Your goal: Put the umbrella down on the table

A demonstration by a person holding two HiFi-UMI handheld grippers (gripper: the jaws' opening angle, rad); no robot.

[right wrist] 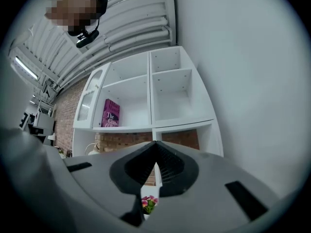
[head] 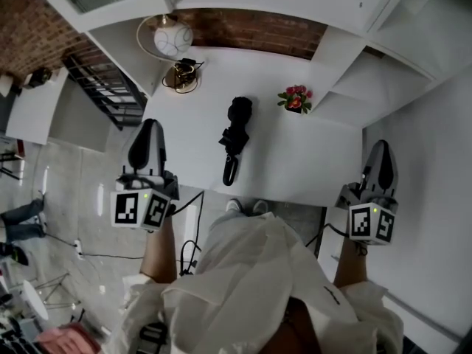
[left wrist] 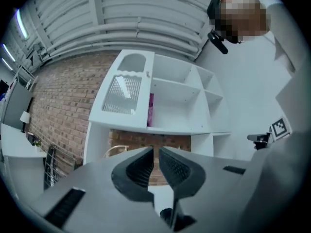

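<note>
I have the umbrella [head: 234,140] lying flat near the middle of the white table [head: 310,161] — black, folded into a short bundle, with the bunched fabric toward the table's far side and a slim looped handle pointing at its near edge. A small pot of pink flowers [head: 296,99] stands on the table further right. My left gripper [head: 147,135] is at the table's left edge and my right gripper [head: 381,159] just past its right edge — both clear of the umbrella, each with its jaws clenched together on nothing.
</note>
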